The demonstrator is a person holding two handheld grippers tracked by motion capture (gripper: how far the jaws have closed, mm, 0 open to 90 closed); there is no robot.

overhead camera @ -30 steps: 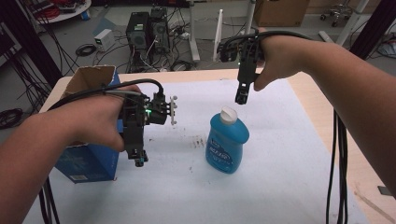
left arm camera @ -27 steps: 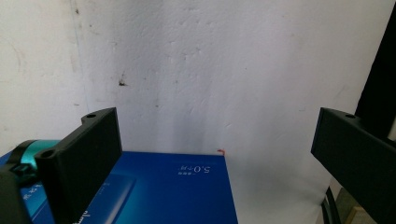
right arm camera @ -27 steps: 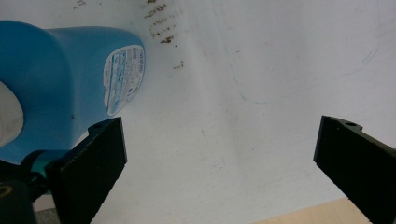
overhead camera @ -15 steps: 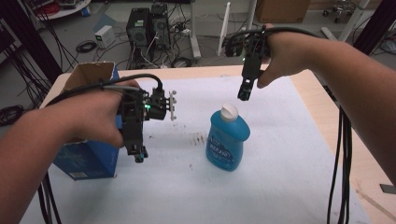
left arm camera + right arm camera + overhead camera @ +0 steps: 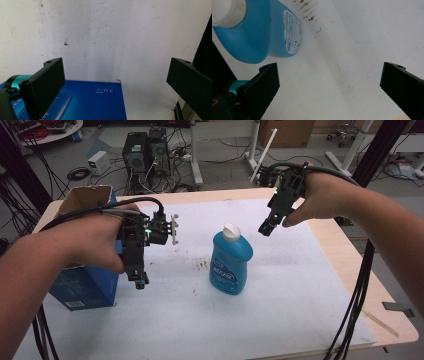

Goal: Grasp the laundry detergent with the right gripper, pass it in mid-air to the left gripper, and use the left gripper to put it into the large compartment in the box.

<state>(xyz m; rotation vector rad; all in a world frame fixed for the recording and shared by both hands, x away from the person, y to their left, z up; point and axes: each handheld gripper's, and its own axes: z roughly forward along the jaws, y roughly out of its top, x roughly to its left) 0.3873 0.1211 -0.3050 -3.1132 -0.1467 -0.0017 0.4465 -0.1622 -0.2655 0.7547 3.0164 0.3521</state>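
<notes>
A blue detergent bottle (image 5: pixel 230 262) with a white cap stands upright in the middle of the white table cover. It also appears at the upper left of the right gripper view, bottle (image 5: pixel 262 32). My right gripper (image 5: pixel 265 228) hangs in the air just right of the cap, jaws wide apart with nothing between them. A blue cardboard box (image 5: pixel 85 282) with open brown flaps stands at the left. My left gripper (image 5: pixel 140 281) points down beside the box's right side, open and empty. The left gripper view shows the box's top face (image 5: pixel 95 100) below the jaws.
The white cover (image 5: pixel 280 285) lies over a wooden table (image 5: pixel 350 265). Dark smudges (image 5: pixel 202 265) mark it left of the bottle. Cables trail from both grippers over the table's edges. Computer cases (image 5: pixel 145 150) and more cables sit on the floor behind.
My right gripper has moved right and slightly down, from above the bottle's cap to beside it. The left gripper has hardly shifted.
</notes>
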